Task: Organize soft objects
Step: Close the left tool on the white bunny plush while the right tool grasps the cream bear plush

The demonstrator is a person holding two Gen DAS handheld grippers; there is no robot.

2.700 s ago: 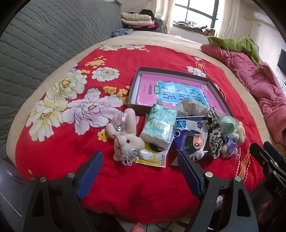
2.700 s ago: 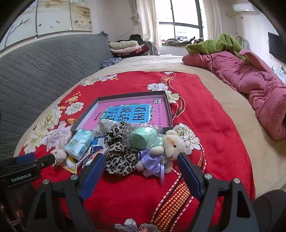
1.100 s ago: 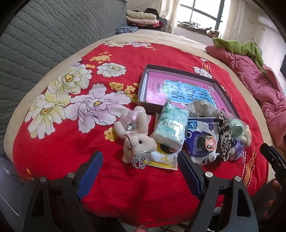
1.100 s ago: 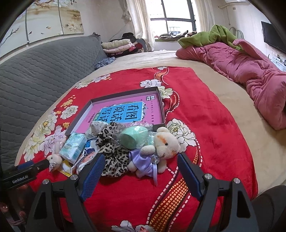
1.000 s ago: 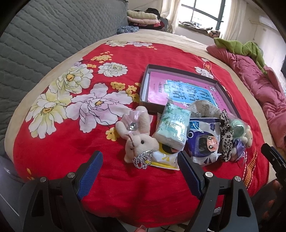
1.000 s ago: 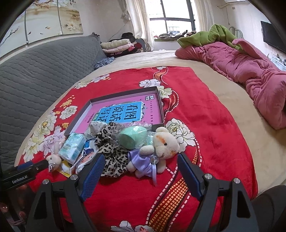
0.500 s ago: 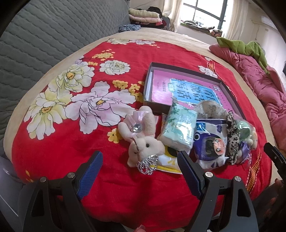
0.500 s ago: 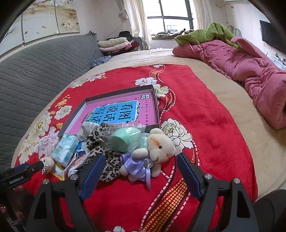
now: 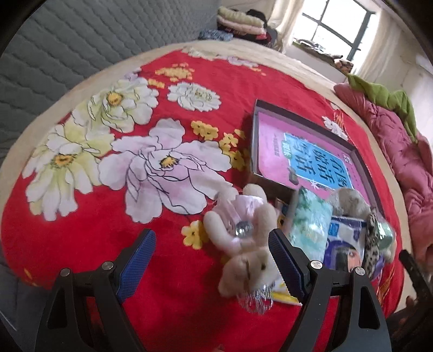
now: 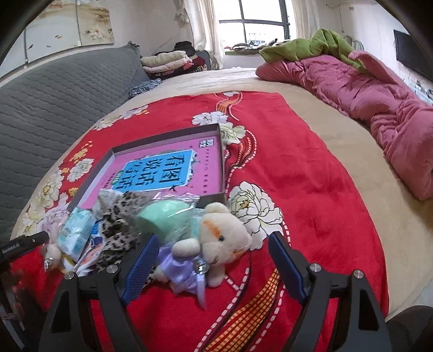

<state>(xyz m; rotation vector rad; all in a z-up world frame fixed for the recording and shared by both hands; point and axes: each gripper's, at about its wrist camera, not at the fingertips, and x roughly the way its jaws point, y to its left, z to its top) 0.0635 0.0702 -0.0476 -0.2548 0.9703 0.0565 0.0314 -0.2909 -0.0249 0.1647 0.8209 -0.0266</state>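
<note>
Red floral blanket [image 10: 297,168] covers the bed; grey headboard [image 10: 54,89] behind.

- We are in a home bedroom: a wide bed [image 10: 338,173] with a beige cover fills both views.
- We see a red floral blanket [image 9: 173,89] spread over it, and a rumpled pink quilt [image 10: 379,89] with a green one [image 10: 311,43] bunched on top.
- A grey quilted headboard [image 10: 54,89] runs along one side, with folded clothes [image 10: 165,61] stacked at its far end.
- We also note a curtained window [image 10: 251,19], a painted wall picture [image 10: 81,24], a wall-mounted television [image 10: 411,56] and an air conditioner [image 10: 343,4].
</note>
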